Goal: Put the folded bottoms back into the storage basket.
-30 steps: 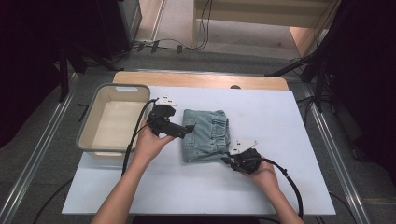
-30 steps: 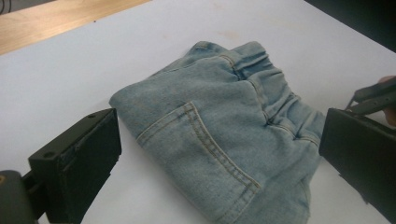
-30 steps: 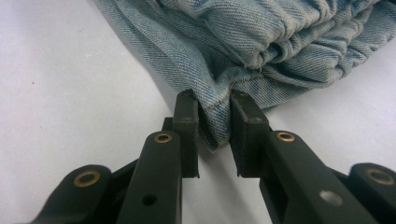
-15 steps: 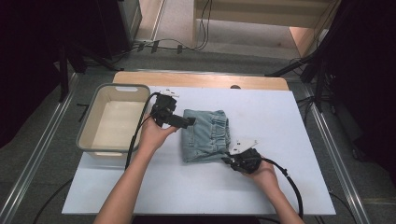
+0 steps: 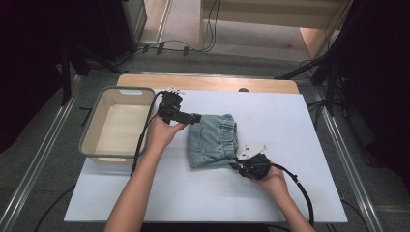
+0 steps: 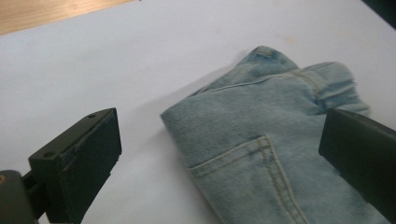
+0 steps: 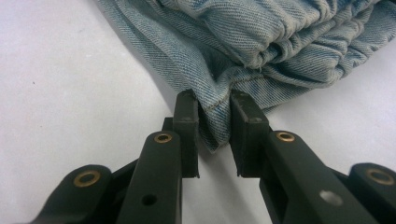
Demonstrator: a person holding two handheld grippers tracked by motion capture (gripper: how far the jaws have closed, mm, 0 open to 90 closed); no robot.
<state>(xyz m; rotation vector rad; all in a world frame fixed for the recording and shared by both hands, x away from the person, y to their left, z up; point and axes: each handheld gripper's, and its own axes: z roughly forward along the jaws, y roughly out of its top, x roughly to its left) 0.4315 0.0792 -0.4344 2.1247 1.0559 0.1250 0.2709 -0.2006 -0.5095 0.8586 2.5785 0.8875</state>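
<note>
Right gripper view is showing your right tongs (image 7: 212,135) clenching a corner of the folded jeans (image 7: 261,42) lying on the desk (image 7: 70,93), its edges cut off; your left tongs (image 6: 219,154) are hanging released, straddling the denim.

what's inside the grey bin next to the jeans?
Nothing that shows: the grey bin has a bare pale floor in the high view. The near-right inner corner is partly covered by the left gripper cable and the forearm. The folded jeans lie outside it on the table.
</note>
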